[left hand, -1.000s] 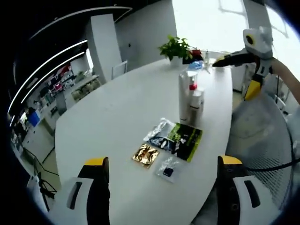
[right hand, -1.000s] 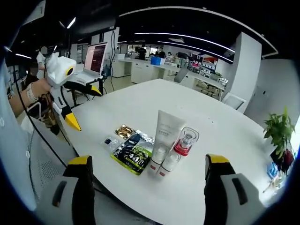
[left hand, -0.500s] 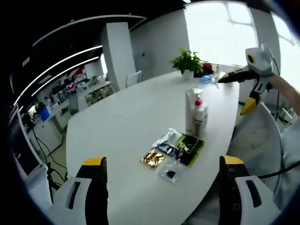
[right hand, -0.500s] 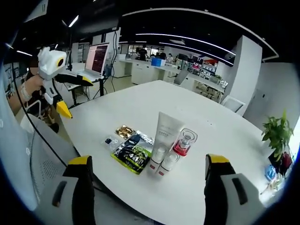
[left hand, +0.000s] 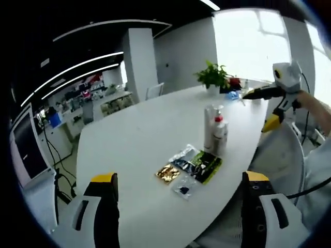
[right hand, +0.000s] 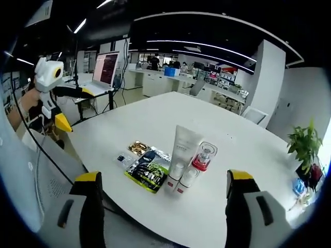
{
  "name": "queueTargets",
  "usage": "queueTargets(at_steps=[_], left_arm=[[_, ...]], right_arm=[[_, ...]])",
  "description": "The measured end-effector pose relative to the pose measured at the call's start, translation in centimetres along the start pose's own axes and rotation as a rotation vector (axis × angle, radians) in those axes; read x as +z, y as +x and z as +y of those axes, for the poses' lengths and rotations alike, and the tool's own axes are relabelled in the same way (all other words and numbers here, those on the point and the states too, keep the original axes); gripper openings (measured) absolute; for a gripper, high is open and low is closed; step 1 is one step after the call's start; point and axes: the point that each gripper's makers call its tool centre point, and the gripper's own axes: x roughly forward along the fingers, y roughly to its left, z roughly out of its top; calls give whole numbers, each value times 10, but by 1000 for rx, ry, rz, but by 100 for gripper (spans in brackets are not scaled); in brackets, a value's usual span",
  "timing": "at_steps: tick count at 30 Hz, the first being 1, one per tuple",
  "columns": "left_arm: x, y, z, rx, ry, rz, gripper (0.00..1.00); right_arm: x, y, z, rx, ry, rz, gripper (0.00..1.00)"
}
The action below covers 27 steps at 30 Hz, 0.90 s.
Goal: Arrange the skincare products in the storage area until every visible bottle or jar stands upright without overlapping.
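My right claw [right hand: 160, 206] is wide open and holds nothing; its two jaws rise at the bottom of the right gripper view with the skincare cluster between and just above them. The tall white tube [right hand: 183, 147] stands on its cap at the frame's centre, long axis up and down and leaning a little in the picture. At its foot sit two small white bottles [right hand: 181, 178], touching or nearly so, and a clear bottle with a red collar [right hand: 204, 156] just to the right. I judge this claw the nearer one, and the reach runs straight ahead along my jaws.

My left claw [left hand: 178, 212] is also wide open and empty. In the left gripper view the same cluster stands right of centre, well beyond the jaws, with the flat sachets [left hand: 194, 164] lying between it and me.

The sachets, a green and black one [right hand: 149, 172], a gold one [right hand: 137, 148] and a small clear one [right hand: 123, 158], lie flat on the white table [right hand: 155, 113], left of the tube.

Around is an open office: desks, a laptop [right hand: 103, 70], and a potted plant [left hand: 212, 78] at the table's far end.
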Motion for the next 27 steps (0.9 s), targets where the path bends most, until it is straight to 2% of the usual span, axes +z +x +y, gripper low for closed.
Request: queueTargets(at_steps=[11,16,27], left_arm=[[3,7,4,17,5,-2,97],[7,14,-2,17,6,-5,97],[6,17,-8,19,21,13,97]], right_arm=[[7,5,0,26,-17,-13,100],[7,11,3,62,-27,5,100],[5,13,-1,62,-35,29,100]])
